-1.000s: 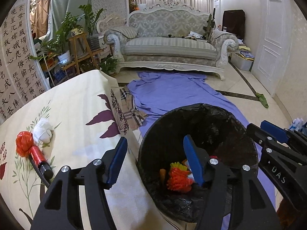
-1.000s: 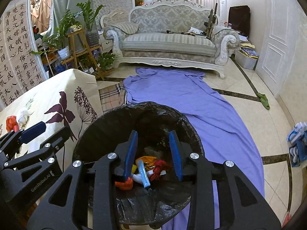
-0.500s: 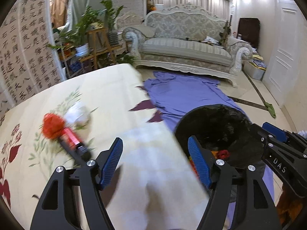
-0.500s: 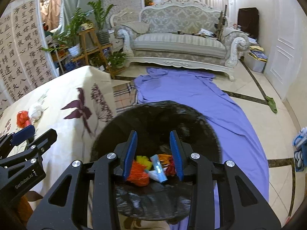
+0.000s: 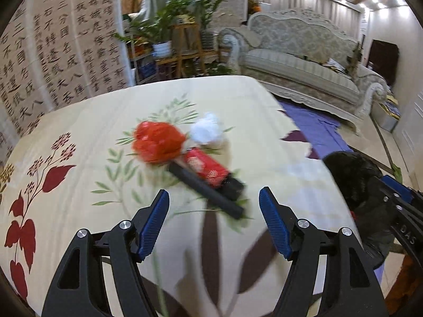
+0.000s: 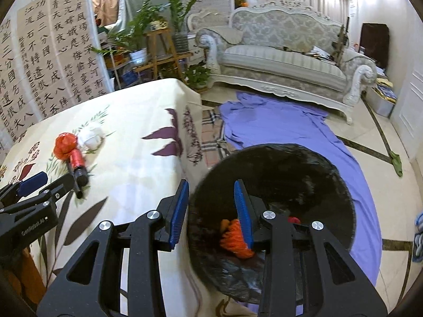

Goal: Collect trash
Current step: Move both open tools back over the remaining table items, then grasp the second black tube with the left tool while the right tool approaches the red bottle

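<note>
Left gripper [image 5: 214,208] hangs spread and empty over the floral tablecloth [image 5: 79,121]; just beyond lie a black stick [image 5: 206,191], red-wrapped tube [image 5: 207,167], crumpled red wrapper [image 5: 157,141] and white tissue wad [image 5: 207,130]. Right gripper [image 6: 210,206], parted and empty, straddles the bin [image 6: 290,169] rim

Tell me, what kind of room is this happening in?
Most likely a home living room. An ornate sofa stands at the far side, potted plants sit on a wooden stand, and a calligraphy screen lines the wall behind a cloth-covered table.
</note>
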{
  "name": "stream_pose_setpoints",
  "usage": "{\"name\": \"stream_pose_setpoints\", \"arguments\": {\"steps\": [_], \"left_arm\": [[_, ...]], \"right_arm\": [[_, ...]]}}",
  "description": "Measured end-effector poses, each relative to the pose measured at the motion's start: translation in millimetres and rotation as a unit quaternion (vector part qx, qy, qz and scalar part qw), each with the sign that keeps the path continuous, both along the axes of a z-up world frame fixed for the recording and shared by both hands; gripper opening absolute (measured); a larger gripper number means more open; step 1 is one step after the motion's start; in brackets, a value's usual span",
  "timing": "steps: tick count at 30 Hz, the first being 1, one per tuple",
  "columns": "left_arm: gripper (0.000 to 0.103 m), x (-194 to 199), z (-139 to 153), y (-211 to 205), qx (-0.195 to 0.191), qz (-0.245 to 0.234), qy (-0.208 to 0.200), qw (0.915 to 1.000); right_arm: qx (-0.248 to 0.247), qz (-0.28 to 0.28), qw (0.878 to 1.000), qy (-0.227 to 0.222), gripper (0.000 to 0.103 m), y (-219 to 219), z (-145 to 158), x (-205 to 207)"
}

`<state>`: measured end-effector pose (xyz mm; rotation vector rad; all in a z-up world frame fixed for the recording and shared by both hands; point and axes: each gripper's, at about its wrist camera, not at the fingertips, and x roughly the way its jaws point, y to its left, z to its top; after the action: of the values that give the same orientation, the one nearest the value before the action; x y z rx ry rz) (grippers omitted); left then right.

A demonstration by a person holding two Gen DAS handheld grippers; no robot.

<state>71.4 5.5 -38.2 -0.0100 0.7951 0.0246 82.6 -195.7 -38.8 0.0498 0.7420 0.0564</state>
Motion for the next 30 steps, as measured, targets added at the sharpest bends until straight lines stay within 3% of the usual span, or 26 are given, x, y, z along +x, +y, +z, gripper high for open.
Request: {"name": "stream_pose_setpoints", "arguments": {"steps": [15,30], "left_arm": [[0.069,30.7,-17.2,24.4,-0.002,0.022,0.04,0.999],[0.069,23.1,-20.7,50.3,-0.009,0.043,0.067,0.9968]], "right_arm": [[-0.007,0.037,0.999,0.007,0.035,36.6,-0.8,17.0],[-0.006,0.053,0.999,0.009,0.036,45.7,-2.8,18.9]]}}
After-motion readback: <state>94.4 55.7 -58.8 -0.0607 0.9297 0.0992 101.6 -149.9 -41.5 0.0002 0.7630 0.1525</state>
